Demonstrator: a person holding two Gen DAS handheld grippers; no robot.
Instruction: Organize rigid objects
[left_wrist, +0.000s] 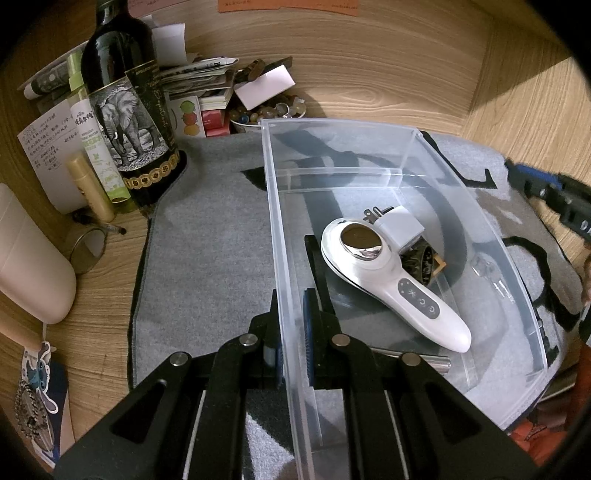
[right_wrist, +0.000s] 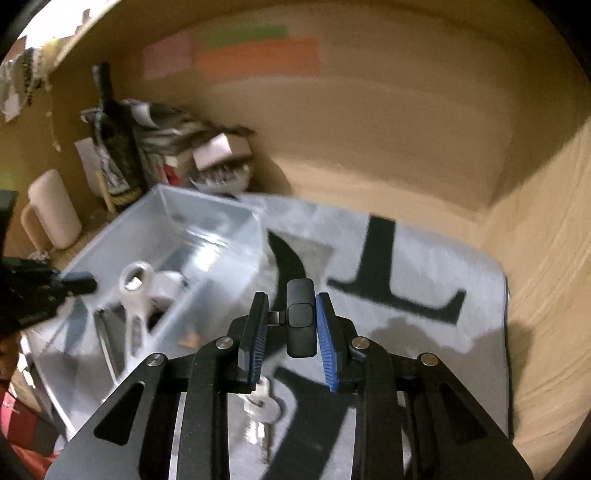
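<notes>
Over the grey mat, I'm carrying the black car key fob (right_wrist: 301, 317) clamped in my right gripper (right_wrist: 291, 339): light, stiff, slippery, keys dangling. My left gripper (left_wrist: 293, 347) is pinching the clear bin's (left_wrist: 480, 221) near wall.

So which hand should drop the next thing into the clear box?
The right one. Its tongs hold the black key fob with keys dangling, lifted over the grey mat beside the clear box. The left tongs are busy clamping the box's near wall, steadying it.
</notes>
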